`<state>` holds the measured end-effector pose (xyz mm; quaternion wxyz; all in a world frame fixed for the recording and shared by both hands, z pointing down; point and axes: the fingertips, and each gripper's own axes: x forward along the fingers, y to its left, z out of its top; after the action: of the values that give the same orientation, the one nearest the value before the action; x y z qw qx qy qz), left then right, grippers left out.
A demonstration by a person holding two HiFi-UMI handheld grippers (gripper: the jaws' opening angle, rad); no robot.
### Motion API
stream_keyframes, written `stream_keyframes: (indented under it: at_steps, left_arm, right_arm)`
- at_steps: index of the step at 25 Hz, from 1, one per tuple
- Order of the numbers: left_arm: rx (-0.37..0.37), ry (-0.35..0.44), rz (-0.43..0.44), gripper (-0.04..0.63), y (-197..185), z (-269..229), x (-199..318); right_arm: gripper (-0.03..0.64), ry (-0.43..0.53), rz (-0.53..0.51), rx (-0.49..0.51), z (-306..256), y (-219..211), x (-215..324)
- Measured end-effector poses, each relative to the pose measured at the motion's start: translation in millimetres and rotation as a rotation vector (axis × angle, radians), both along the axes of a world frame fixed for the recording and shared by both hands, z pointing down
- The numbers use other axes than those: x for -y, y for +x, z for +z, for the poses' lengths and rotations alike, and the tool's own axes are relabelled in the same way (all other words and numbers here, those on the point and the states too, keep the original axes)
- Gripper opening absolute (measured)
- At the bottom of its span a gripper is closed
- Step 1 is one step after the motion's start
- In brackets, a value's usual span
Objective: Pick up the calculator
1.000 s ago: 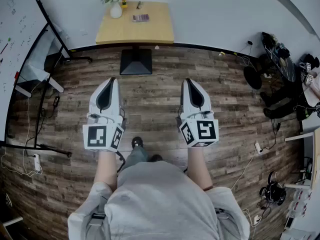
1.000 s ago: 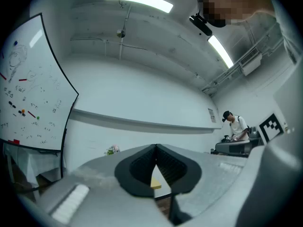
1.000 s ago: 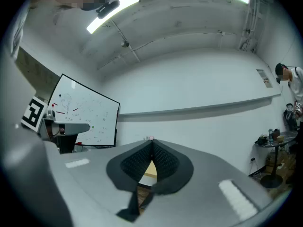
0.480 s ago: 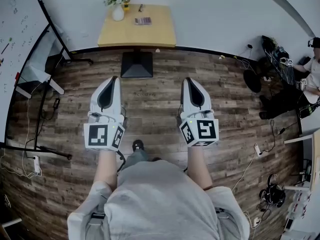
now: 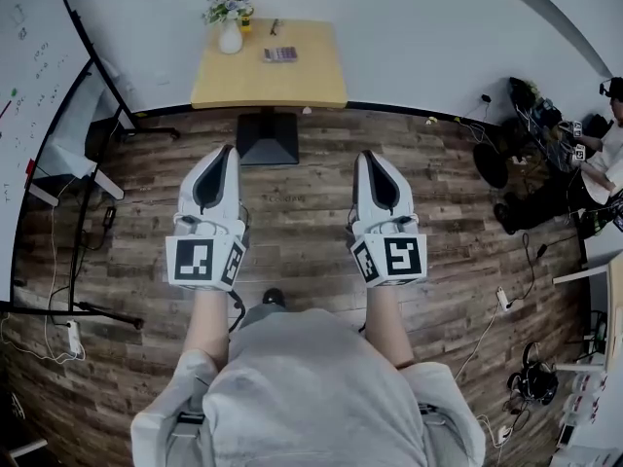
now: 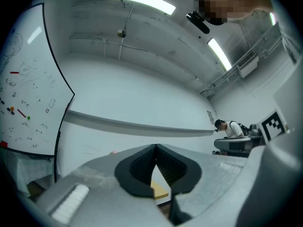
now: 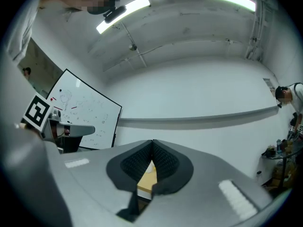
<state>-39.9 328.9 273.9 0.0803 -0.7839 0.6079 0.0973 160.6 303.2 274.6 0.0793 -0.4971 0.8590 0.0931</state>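
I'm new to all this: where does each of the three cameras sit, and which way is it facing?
Head view: on the person's head, facing steeply down at the wooden floor and the table with the calculator; shows the grey top, left gripper and right gripper.
Left gripper view: on that gripper, facing along its shut jaws toward the wall and whiteboard.
Right gripper view: likewise, along its own shut jaws.
Shared: the table's yellow top peeks under the jaws in both gripper views.

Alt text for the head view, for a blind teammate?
The calculator lies on a wooden table by the far wall, beside a vase of flowers. The person stands short of it, left gripper and right gripper both shut and empty.
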Motion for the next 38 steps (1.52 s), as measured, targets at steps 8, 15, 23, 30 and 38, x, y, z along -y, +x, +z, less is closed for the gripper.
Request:
stream_keyframes:
  at_steps: [8, 15, 23, 30, 38]
  left_arm:
    - [0.009, 0.029, 0.034, 0.005, -21, -4, 40]
    - [0.005, 0.018, 0.044, 0.005, -36, 2, 51]
    - [-0.024, -0.013, 0.02, 0.005, -55, 13, 67]
    - [-0.011, -0.014, -0.001, 0.005, -66, 15, 94]
    - [-0.007, -0.008, -0.01, 0.005, -66, 9, 151]
  right_arm:
    - [-0.002, 0.003, 0.056, 0.051, -1, -16, 40]
    - [-0.001, -0.028, 0.047, 0.042, 8, -37, 53]
    - [-0.002, -0.06, 0.056, 0.018, 15, -50, 78]
    - [-0.002, -0.061, 0.039, 0.03, 18, -60, 111]
    - [-0.002, -0.057, 0.026, 0.043, 12, -61, 171]
